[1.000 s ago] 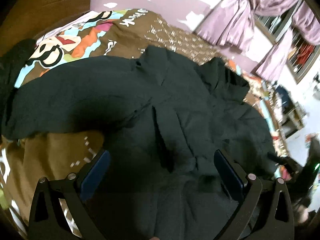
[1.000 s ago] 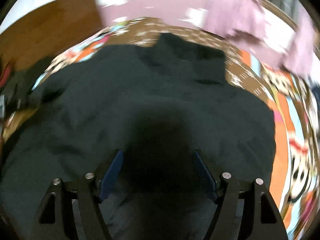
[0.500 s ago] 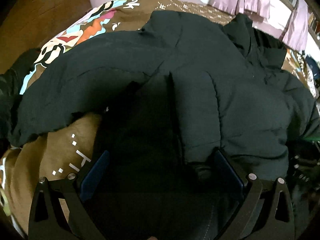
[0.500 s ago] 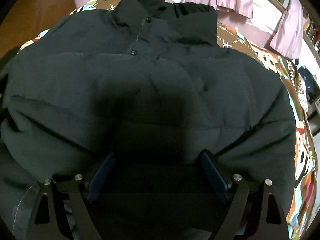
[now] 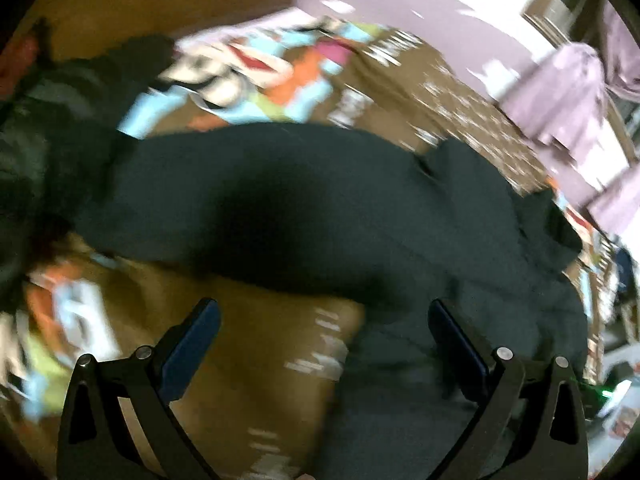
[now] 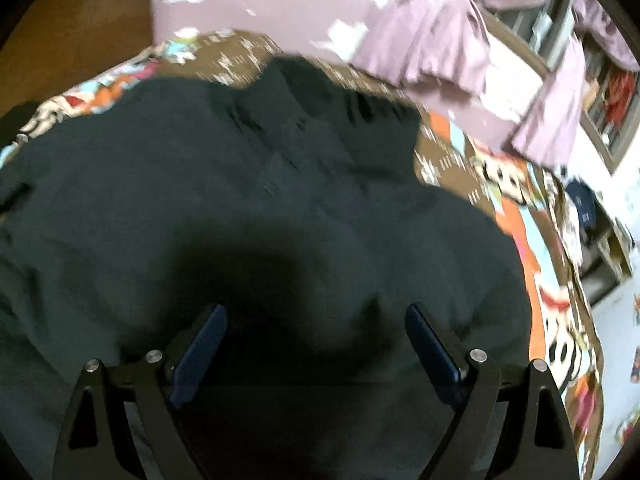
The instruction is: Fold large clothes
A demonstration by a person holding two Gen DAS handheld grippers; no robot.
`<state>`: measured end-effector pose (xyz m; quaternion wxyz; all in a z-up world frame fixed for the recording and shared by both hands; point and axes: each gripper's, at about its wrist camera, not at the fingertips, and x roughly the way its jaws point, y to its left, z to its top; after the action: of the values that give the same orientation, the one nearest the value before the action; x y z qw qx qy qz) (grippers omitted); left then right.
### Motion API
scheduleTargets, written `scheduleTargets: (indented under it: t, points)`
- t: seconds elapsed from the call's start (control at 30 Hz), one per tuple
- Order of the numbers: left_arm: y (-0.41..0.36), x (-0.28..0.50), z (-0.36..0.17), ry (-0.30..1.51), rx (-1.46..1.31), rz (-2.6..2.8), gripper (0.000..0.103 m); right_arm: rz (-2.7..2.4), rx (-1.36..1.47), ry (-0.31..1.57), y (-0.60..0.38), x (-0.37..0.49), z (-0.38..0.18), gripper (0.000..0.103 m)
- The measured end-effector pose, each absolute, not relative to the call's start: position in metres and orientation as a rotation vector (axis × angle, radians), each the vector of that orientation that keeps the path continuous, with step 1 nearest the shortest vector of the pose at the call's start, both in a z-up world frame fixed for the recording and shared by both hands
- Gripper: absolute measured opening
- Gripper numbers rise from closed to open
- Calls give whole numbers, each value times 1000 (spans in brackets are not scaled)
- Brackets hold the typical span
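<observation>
Nearest the left wrist camera, the left gripper (image 5: pixel 322 322) tilts steeply down with its jaws spread wide and nothing between them; below lies the brown bedspread (image 5: pixel 248 380), and the black jacket (image 5: pixel 320 200) begins under its right finger. The right gripper (image 6: pixel 316 326) also points down, jaws wide apart after just opening, the pads pressing on nothing, with the jacket's dark padded body spread directly beneath. Farther out, the jacket lies flat across the bed, one sleeve (image 5: pixel 168 184) stretched left, its collar (image 6: pixel 304 92) toward the far edge. Beyond hang purple curtains (image 6: pixel 436 40). Both views are blurred.
</observation>
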<state>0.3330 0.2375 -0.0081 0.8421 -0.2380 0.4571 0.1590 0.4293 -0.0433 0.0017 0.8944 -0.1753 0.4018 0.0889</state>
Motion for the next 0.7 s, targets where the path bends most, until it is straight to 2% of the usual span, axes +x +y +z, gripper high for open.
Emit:
scheduleTargets:
  t: [0.23, 0.33, 0.43, 0.6, 0.63, 0.67, 0.7]
  points:
    - [322, 285, -18, 823, -451, 574, 102, 390, -217, 800, 25, 435, 37, 91]
    - [353, 276, -39, 806, -540, 632, 102, 461, -133, 823, 57, 441, 37, 92]
    - [374, 269, -60, 789, -679, 610, 102, 481, -129, 843, 83, 447, 25, 92]
    - [377, 262, -89, 776, -690, 663, 101, 471, -210, 906, 104, 453, -15, 92]
    - [379, 261, -89, 757, -706, 668, 101, 464, -235, 934, 105, 454, -27, 94]
    - [382, 260, -88, 735, -719, 668, 101, 456, -259, 965, 108, 455, -40, 102]
    - [384, 259, -87, 716, -723, 670, 101, 451, -267, 971, 109, 455, -46, 103]
